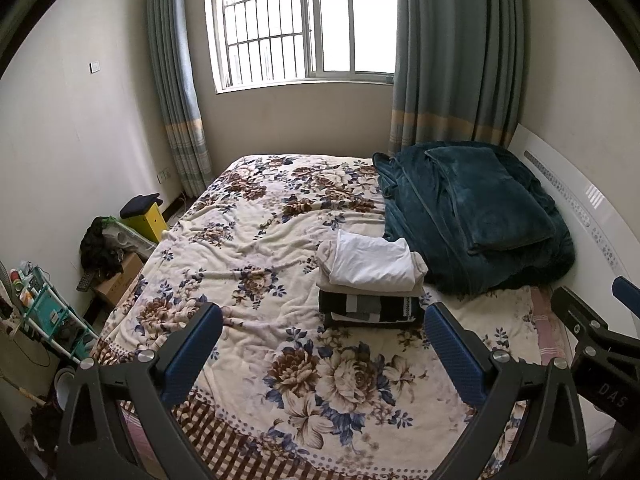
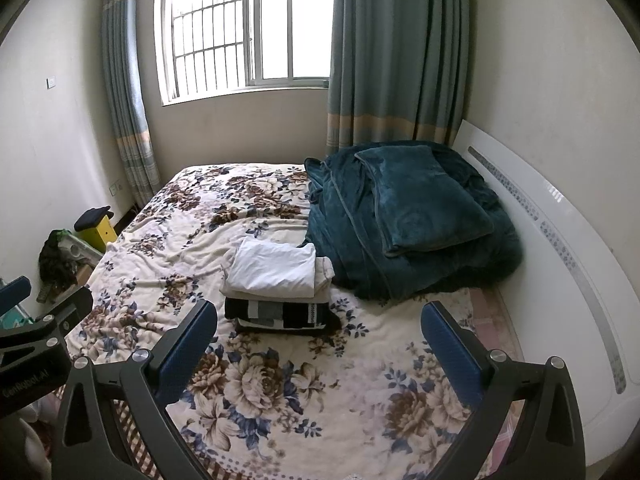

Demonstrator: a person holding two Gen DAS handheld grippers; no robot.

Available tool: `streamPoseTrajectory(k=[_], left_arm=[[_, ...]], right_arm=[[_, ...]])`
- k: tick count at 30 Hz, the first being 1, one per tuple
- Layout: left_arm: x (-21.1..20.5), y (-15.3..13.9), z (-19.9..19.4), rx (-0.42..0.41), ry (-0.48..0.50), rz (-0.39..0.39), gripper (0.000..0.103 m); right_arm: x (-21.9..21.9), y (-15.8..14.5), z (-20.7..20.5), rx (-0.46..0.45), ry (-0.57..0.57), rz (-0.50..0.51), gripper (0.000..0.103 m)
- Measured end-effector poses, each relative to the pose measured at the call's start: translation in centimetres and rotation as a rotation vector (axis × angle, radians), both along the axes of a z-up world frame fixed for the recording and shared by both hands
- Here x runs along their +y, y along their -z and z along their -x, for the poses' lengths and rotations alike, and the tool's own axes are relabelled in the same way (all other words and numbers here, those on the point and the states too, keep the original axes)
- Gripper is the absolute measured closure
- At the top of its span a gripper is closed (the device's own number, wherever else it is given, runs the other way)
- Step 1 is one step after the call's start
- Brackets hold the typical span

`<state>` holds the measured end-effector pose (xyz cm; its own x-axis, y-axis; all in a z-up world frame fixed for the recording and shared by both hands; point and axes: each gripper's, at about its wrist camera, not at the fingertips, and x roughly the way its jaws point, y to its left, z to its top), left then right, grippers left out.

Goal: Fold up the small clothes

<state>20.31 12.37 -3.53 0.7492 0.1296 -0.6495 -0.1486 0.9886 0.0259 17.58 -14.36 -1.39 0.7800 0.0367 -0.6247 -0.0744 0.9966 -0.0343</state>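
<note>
Both grippers hover above the near end of the bed, the left gripper (image 1: 323, 350) and the right gripper (image 2: 319, 346) each with fingers spread wide and nothing between them. The folded clothes (image 1: 372, 280) sit in a neat stack on the floral blanket (image 1: 248, 248), a white piece on top of striped dark ones, just left of the teal bedding (image 1: 472, 216), probably kept there to leave the near blanket free for folding. Printed lettering reads "DAS" in the left view and "GenRobot.AI" in the right view.
</note>
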Motion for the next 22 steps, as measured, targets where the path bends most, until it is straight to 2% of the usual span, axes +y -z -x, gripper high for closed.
streamPoseTrajectory(k=[22], left_arm=[[0.5, -0.6, 0.7, -0.022, -0.016, -0.009, 0.000]], right_arm=[[1.0, -0.2, -0.1, 0.002, -0.001, -0.002, 0.000]])
